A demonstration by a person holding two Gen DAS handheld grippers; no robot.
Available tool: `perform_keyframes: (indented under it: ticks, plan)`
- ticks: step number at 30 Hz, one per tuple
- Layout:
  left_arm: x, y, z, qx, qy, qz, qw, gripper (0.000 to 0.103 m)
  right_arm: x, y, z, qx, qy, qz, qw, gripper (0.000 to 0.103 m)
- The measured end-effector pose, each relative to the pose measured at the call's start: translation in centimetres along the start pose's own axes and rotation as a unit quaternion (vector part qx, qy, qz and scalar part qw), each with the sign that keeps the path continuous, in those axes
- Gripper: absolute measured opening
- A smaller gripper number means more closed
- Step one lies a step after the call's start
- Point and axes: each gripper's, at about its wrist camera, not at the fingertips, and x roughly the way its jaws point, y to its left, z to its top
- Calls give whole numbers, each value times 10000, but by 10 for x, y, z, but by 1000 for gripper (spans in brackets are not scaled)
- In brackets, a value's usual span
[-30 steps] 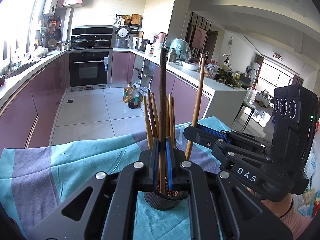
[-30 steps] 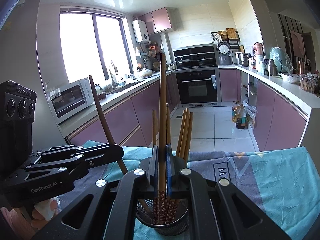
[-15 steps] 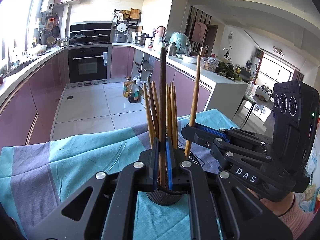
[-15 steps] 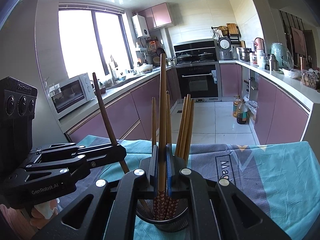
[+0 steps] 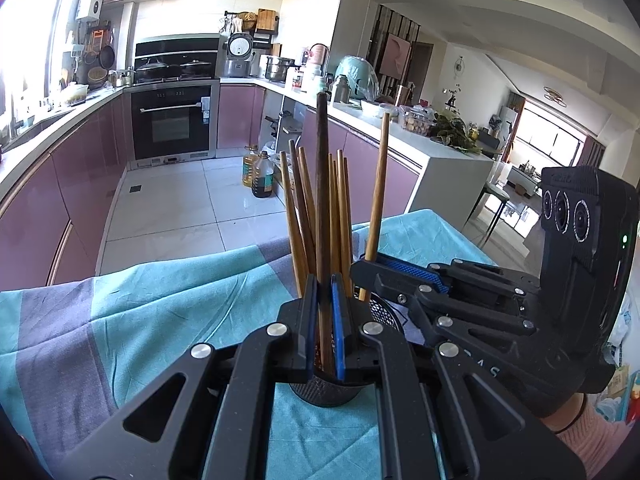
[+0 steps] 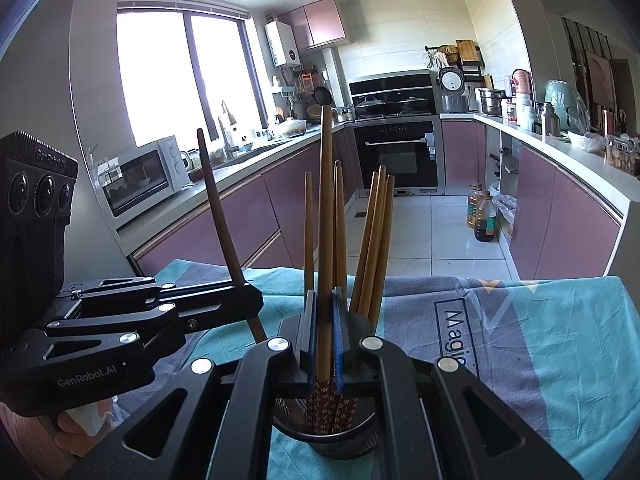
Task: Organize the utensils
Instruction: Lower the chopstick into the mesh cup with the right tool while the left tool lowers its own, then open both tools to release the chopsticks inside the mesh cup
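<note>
A black mesh utensil cup (image 5: pixel 328 390) (image 6: pixel 326 440) stands on the cloth with several wooden chopsticks (image 5: pixel 340 216) (image 6: pixel 372 240) upright in it. My left gripper (image 5: pixel 323 292) is shut on a dark brown chopstick (image 5: pixel 322 184) whose lower end reaches into the cup; it also shows in the right wrist view (image 6: pixel 218 216). My right gripper (image 6: pixel 324 304) is shut on a light wooden chopstick (image 6: pixel 326 200) with a patterned red end in the cup; it shows in the left wrist view (image 5: pixel 378 184). Both grippers hover just above the cup rim.
A teal and grey-purple cloth (image 5: pixel 160 304) (image 6: pixel 540 340) covers the table. Beyond its far edge lie the tiled kitchen floor, purple cabinets, an oven (image 6: pixel 396 156) and oil bottles (image 5: pixel 260 178). A microwave (image 6: pixel 140 178) sits on the left counter.
Both grippers have sunk slightly with their chopsticks, so the sticks sit a little deeper in the cup. The grips have not changed.
</note>
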Motion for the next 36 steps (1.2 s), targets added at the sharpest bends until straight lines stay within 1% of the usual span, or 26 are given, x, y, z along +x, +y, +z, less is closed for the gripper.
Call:
perform_keyframes:
  ticks: [5, 24, 36]
  plan:
    - [5, 5, 0, -51, 35, -34, 10000, 7, 4, 0, -3, -6, 54, 17, 10000, 6]
    - [32, 20, 1, -177, 138, 87, 9997, 8, 14, -5, -2, 117, 148, 71, 9998, 6]
    - [49, 22, -10, -275, 329, 172, 9989, 8, 20, -8, 0, 215, 179, 69, 9996, 8]
